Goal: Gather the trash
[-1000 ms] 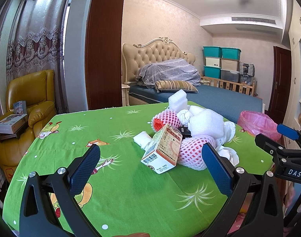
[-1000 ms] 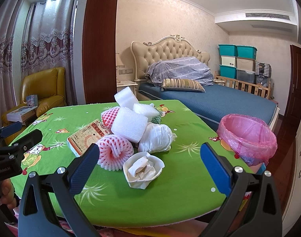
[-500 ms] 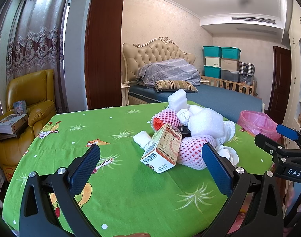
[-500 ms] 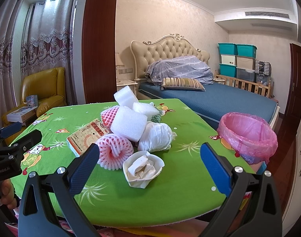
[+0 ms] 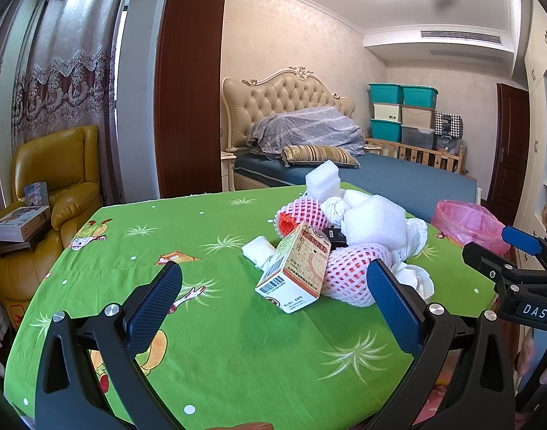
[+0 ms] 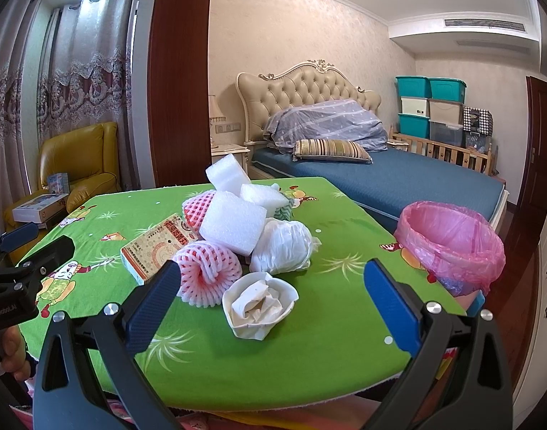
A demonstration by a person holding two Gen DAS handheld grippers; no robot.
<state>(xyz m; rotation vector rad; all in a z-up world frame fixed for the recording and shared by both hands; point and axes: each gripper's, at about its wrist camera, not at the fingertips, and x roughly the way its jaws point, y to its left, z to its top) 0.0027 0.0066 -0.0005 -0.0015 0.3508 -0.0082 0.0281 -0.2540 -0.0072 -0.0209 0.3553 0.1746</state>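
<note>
A pile of trash lies on the green tablecloth [image 6: 327, 351]: a small carton box [image 5: 295, 276] [image 6: 155, 251], pink foam fruit nets [image 6: 205, 272] [image 5: 348, 272], white foam blocks [image 6: 232, 227] [image 5: 375, 220], a crumpled white bag [image 6: 282, 247] and a white paper cup with tissue [image 6: 259, 302]. A bin lined with a pink bag [image 6: 452, 243] [image 5: 469, 224] stands at the table's right edge. My left gripper [image 5: 273, 297] is open and empty in front of the box. My right gripper [image 6: 271, 292] is open and empty, just in front of the cup.
A bed [image 6: 381, 175] stands behind the table. A yellow armchair [image 5: 51, 186] with boxes on it stands at the left. The table's near edge [image 6: 273, 397] is just below my right gripper. Storage bins [image 5: 402, 114] are stacked at the far wall.
Both grippers have crept very slightly toward the pile. Nothing on the table has moved.
</note>
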